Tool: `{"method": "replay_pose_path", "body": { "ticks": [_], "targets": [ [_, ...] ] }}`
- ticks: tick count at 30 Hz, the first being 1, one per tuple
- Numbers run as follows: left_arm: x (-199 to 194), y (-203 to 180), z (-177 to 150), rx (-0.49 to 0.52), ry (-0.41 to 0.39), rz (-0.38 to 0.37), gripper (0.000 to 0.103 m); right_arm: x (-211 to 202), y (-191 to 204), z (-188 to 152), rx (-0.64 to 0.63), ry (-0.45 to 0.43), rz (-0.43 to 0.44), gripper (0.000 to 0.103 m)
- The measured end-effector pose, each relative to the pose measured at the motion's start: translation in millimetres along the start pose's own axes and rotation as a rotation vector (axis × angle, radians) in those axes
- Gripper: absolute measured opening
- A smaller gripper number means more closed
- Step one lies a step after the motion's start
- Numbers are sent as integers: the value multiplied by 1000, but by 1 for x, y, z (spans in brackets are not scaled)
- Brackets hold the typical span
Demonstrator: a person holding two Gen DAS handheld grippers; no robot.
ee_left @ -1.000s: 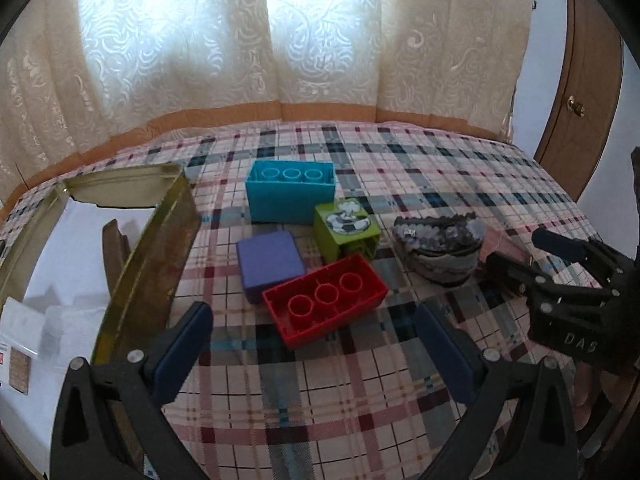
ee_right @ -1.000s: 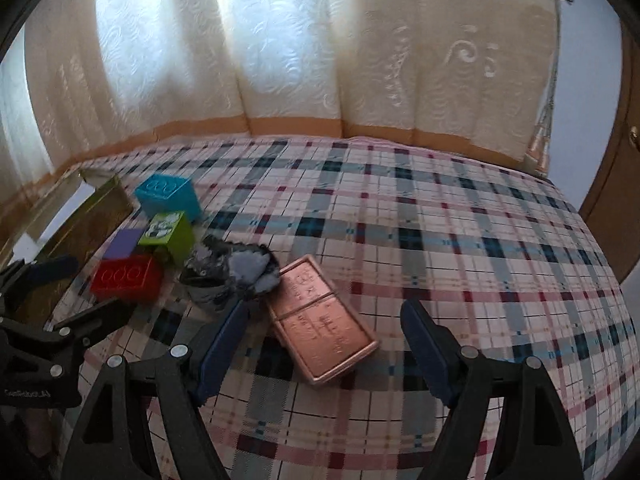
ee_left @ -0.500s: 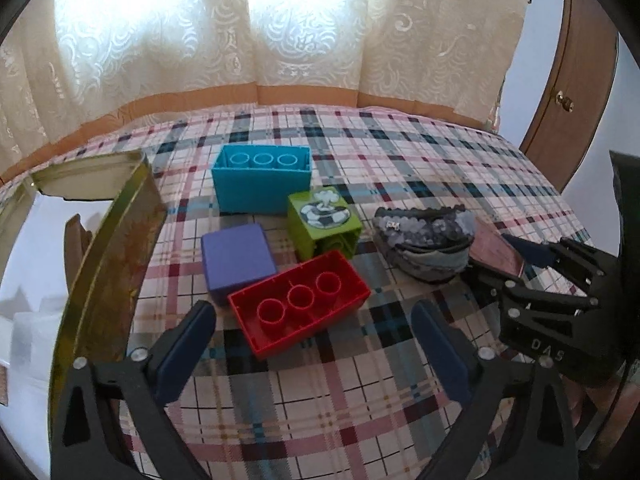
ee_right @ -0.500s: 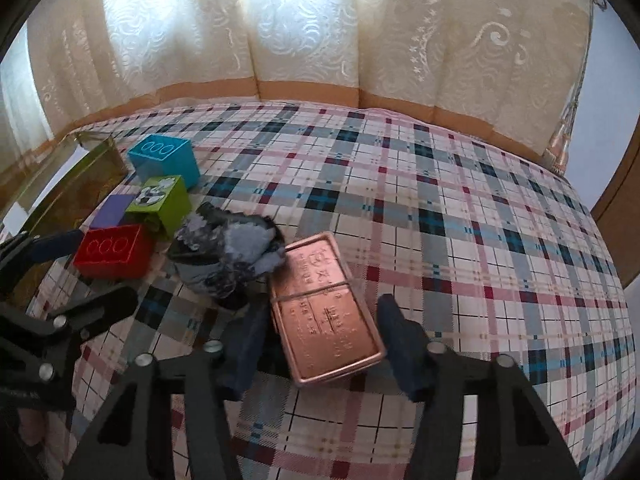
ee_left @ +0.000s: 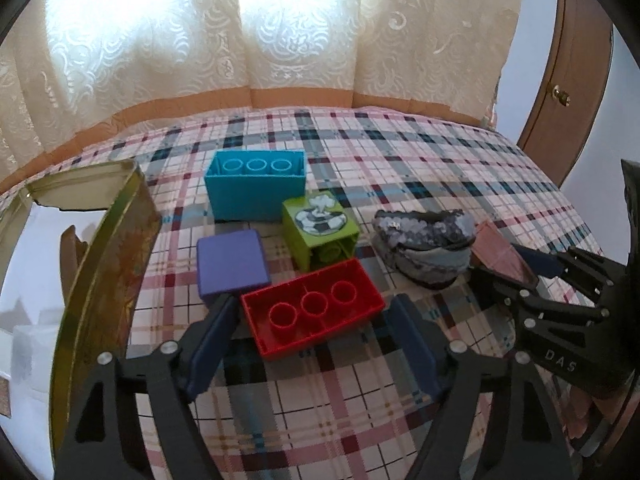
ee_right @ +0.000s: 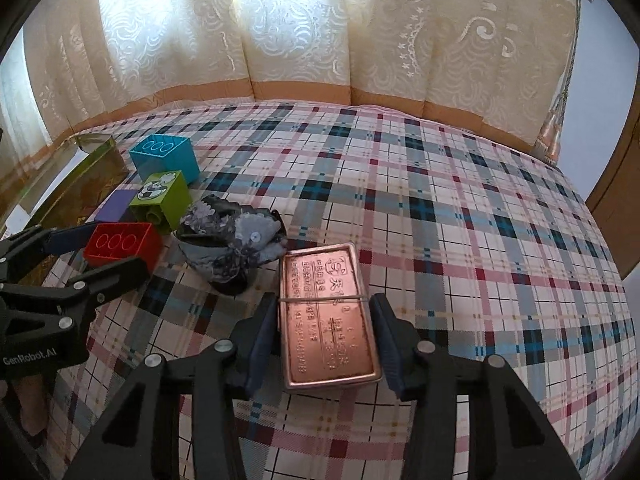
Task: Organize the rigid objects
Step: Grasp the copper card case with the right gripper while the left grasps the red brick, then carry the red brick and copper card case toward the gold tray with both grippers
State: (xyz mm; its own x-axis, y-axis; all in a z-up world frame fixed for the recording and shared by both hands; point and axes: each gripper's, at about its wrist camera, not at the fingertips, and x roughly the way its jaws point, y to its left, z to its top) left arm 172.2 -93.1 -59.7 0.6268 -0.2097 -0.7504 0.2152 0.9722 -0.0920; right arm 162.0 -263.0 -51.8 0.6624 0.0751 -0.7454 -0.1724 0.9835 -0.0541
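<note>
- Both grippers have closed in since the earlier frames: the left gripper (ee_left: 312, 328) has narrowed from wide apart around the red brick (ee_left: 312, 312), and the right gripper (ee_right: 326, 336) has drawn in on the copper tin (ee_right: 330, 316).
- At the left edge of the left wrist view, an open gold tin (ee_left: 108, 264) stands beside the blocks, probably the container meant to receive them.
- Left of centre lie the purple block (ee_left: 232, 260), blue brick (ee_left: 256, 188) and green cube (ee_left: 320, 228), clustered close together.
- Low in the centre, the left jaws are closing with the red brick between them; its pads seem not yet to be pressing.
- Right of centre sits a sequinned pouch (ee_left: 428, 244).
- In the lower centre of the right wrist view, the right jaws are closing; its pads flank the copper tin's long sides, at or just short of contact.
</note>
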Motion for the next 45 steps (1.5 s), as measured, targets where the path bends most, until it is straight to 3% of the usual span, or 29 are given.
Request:
{"method": "replay_pose_path", "body": {
  "ticks": [3, 25, 45],
  "targets": [
    [2, -1, 0, 8, 8, -6, 72, 0, 1, 0, 0, 0, -3, 50],
    [-22, 1, -12, 19, -81, 64, 71, -16, 6, -7, 18, -58, 3, 49],
    [-57, 2, -27, 26, -225, 141, 72, -58, 17, -19, 36, -272, 18, 49]
  ]
}}
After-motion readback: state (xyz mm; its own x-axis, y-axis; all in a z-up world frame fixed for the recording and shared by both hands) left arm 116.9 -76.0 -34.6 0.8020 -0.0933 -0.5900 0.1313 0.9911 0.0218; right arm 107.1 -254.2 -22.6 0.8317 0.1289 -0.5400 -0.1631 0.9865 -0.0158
